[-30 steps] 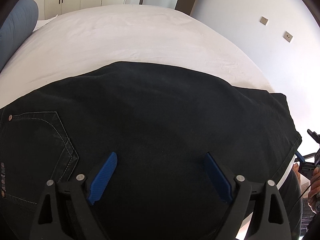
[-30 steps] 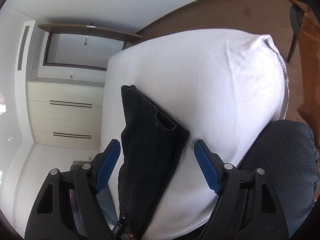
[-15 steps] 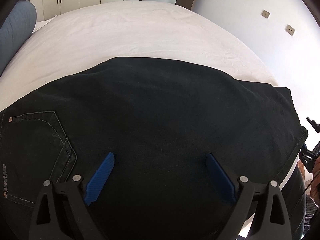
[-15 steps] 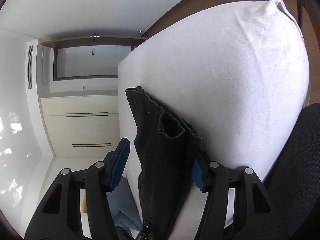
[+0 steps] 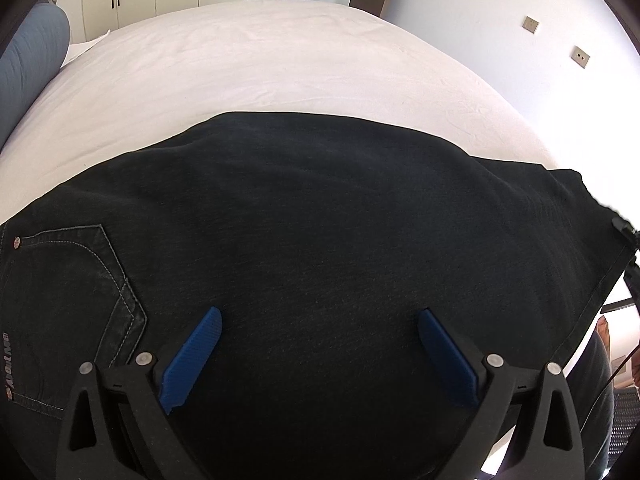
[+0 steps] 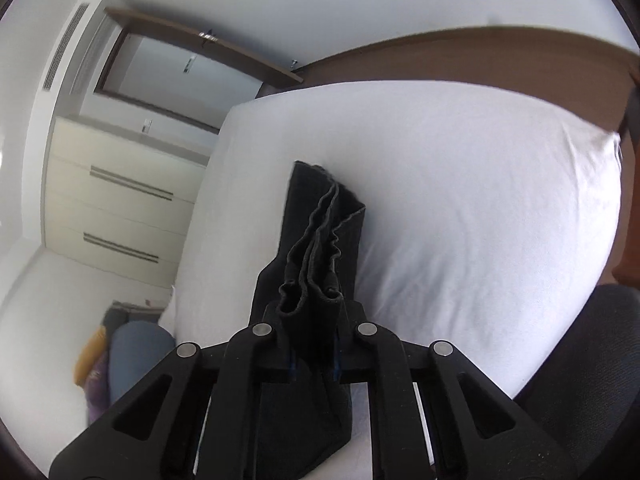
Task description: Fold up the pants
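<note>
Left wrist view first. The pants (image 5: 320, 248) lie flat on the bed (image 5: 280, 64), spread out wide ahead of the fingers and under them. The left gripper (image 5: 318, 354) has its blue fingers (image 5: 192, 364) spread far apart, with nothing between them but the dark cloth below. I cannot tell if they touch the cloth. It looks like this hand waits over the middle of the pants, maybe to hold them down or mark where the fold goes. A back pocket (image 5: 68, 292) sits off past the left finger, so the waist end is on that side. The leg ends reach out past the right finger.

Right wrist view next. The right gripper (image 6: 311, 354) has its fingers pressed close together, pinching the leg ends. The hems (image 6: 316, 256) bunch up in layers and stick out just ahead of the fingers. Both legs seem to be held as one, so they can be carried together. The white bed lies beyond and to the right of the fingers. The likely plan is to bring this end toward the waist.
</note>
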### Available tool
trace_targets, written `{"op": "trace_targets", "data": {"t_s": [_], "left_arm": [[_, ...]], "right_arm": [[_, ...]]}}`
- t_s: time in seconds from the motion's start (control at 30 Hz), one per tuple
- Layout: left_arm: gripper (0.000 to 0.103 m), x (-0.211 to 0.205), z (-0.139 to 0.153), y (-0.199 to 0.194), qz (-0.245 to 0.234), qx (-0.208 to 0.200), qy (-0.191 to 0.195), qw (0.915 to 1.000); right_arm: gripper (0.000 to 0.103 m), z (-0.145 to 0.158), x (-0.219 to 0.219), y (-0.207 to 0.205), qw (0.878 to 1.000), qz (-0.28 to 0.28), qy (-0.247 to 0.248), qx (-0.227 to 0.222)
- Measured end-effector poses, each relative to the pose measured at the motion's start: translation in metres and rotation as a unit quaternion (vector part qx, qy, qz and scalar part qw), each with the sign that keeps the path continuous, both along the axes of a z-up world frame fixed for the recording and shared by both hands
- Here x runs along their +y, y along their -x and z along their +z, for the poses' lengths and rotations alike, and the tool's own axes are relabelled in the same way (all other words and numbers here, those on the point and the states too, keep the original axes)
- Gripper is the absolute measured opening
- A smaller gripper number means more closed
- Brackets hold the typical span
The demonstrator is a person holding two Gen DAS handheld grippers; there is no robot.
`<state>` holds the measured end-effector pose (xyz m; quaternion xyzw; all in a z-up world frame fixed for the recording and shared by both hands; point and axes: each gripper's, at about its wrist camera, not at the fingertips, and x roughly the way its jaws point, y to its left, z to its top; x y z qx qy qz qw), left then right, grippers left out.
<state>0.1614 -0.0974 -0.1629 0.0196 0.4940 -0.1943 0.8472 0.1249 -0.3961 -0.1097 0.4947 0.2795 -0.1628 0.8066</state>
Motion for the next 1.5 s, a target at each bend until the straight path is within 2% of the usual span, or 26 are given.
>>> {"op": "trace_targets", "data": {"t_s": [0.07, 0.13, 0.17, 0.2, 0.27, 0.3, 0.4, 0.47, 0.53, 0.57, 0.63, 0.7, 0.83, 0.9, 1.0, 1.13, 1.17, 1.2, 1.23, 1.3, 1.4, 1.5], "left_arm": [[0.1, 0.001, 0.0, -0.001, 0.001, 0.0, 0.005, 1.0], [0.1, 0.005, 0.0, -0.002, 0.001, 0.0, 0.01, 1.0], [0.1, 0.011, 0.002, -0.003, 0.001, 0.001, 0.012, 0.9999], [0.101, 0.012, 0.002, -0.004, 0.002, 0.002, 0.016, 0.9999], [0.102, 0.018, 0.004, -0.005, 0.004, 0.006, 0.024, 0.9997], [0.102, 0.023, 0.005, -0.008, 0.005, 0.009, 0.029, 0.9995], [0.102, 0.031, 0.01, -0.013, 0.017, 0.024, 0.051, 0.9983], [0.102, 0.037, 0.014, -0.018, 0.029, 0.04, 0.074, 0.996], [0.102, 0.04, 0.016, -0.022, 0.035, 0.055, 0.096, 0.9932], [0.102, 0.04, 0.017, -0.024, 0.036, 0.062, 0.107, 0.9917], [0.102, 0.036, 0.018, -0.03, 0.039, 0.082, 0.13, 0.9873], [0.102, 0.03, 0.02, -0.037, 0.036, 0.099, 0.156, 0.982], [0.102, 0.002, 0.024, -0.047, 0.015, 0.139, 0.196, 0.9707], [0.102, -0.014, 0.024, -0.052, 0.012, 0.159, 0.201, 0.9665], [0.103, -0.029, 0.027, -0.059, 0.008, 0.168, 0.192, 0.9669], [0.102, -0.037, 0.028, -0.068, 0.012, 0.183, 0.212, 0.9599], [0.098, -0.038, 0.029, -0.069, 0.011, 0.183, 0.214, 0.9594], [0.084, -0.046, 0.032, -0.074, 0.008, 0.182, 0.213, 0.9599], [0.075, -0.048, 0.034, -0.075, -0.001, 0.184, 0.207, 0.9609], [0.039, -0.056, 0.032, -0.077, -0.013, 0.189, 0.198, 0.9618], [0.019, -0.052, 0.034, -0.079, -0.021, 0.183, 0.19, 0.9644], [0.012, -0.044, 0.043, -0.078, -0.035, 0.169, 0.188, 0.9669]], "right_arm": [[0.01, 0.02, 0.025, -0.021, 0.997, 0.048, 0.063, 0.014], [0.01, 0.036, 0.064, -0.046, 0.983, 0.121, 0.135, 0.028], [0.01, 0.041, 0.089, -0.058, 0.97, 0.161, 0.177, 0.039], [0.01, 0.041, 0.116, -0.073, 0.951, 0.204, 0.224, 0.056], [0.01, 0.03, 0.17, -0.09, 0.904, 0.276, 0.313, 0.094], [0.01, 0.021, 0.191, -0.095, 0.884, 0.303, 0.339, 0.108], [0.009, -0.004, 0.23, -0.099, 0.846, 0.355, 0.371, 0.143], [0.009, -0.018, 0.242, -0.099, 0.829, 0.371, 0.388, 0.16], [0.009, -0.018, 0.247, -0.093, 0.818, 0.375, 0.403, 0.166], [0.009, -0.018, 0.251, -0.077, 0.818, 0.375, 0.405, 0.165], [0.009, -0.017, 0.249, -0.075, 0.818, 0.371, 0.409, 0.161], [0.009, -0.014, 0.252, -0.073, 0.812, 0.369, 0.423, 0.159], [0.009, -0.015, 0.272, -0.068, 0.796, 0.37, 0.455, 0.153], [0.009, -0.015, 0.28, -0.065, 0.787, 0.371, 0.47, 0.148], [0.009, -0.01, 0.291, -0.056, 0.774, 0.371, 0.494, 0.138], [0.009, -0.004, 0.305, -0.045, 0.758, 0.375, 0.517, 0.129], [0.009, -0.004, 0.309, -0.034, 0.755, 0.377, 0.52, 0.127], [0.009, -0.003, 0.312, -0.032, 0.752, 0.379, 0.524, 0.125], [0.009, 0.0, 0.314, -0.03, 0.749, 0.381, 0.528, 0.123], [0.009, 0.003, 0.321, -0.026, 0.741, 0.387, 0.536, 0.117], [0.009, 0.005, 0.334, -0.019, 0.724, 0.399, 0.552, 0.111], [0.009, 0.005, 0.346, -0.012, 0.712, 0.412, 0.558, 0.108]]}}
